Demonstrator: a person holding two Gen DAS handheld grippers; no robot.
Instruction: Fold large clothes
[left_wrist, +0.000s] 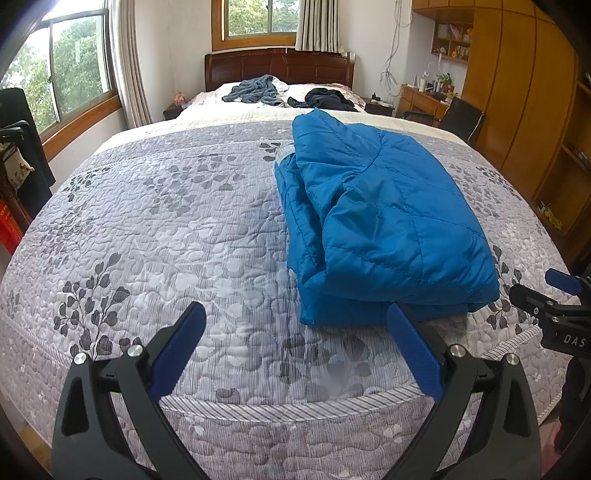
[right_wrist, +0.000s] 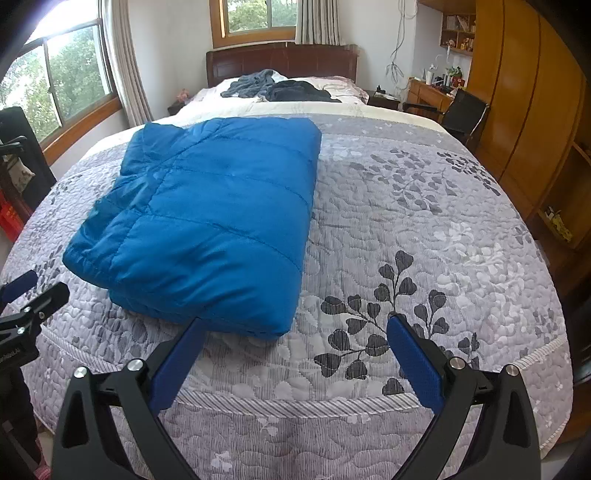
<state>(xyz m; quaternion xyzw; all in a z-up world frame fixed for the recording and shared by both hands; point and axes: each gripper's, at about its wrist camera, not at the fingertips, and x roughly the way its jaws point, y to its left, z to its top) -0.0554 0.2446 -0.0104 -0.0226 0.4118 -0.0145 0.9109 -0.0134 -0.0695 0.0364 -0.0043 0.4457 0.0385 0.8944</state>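
A blue quilted jacket (left_wrist: 388, 221) lies folded into a thick rectangle on the grey floral bedspread (left_wrist: 166, 240), near the foot of the bed. My left gripper (left_wrist: 295, 317) is open above the bed's front edge, its right finger just in front of the jacket's near edge. In the right wrist view the folded jacket (right_wrist: 207, 221) sits left of centre. My right gripper (right_wrist: 293, 330) is open too, its left finger close to the jacket's near right corner. Neither gripper holds anything. Each gripper shows at the edge of the other's view.
A grey garment (left_wrist: 255, 90) and a dark garment (left_wrist: 328, 99) lie crumpled near the pillows by the wooden headboard (left_wrist: 277, 66). A desk with a black chair (left_wrist: 458, 114) and wooden wardrobes (left_wrist: 524, 110) stand right. Windows and dark items flank the left.
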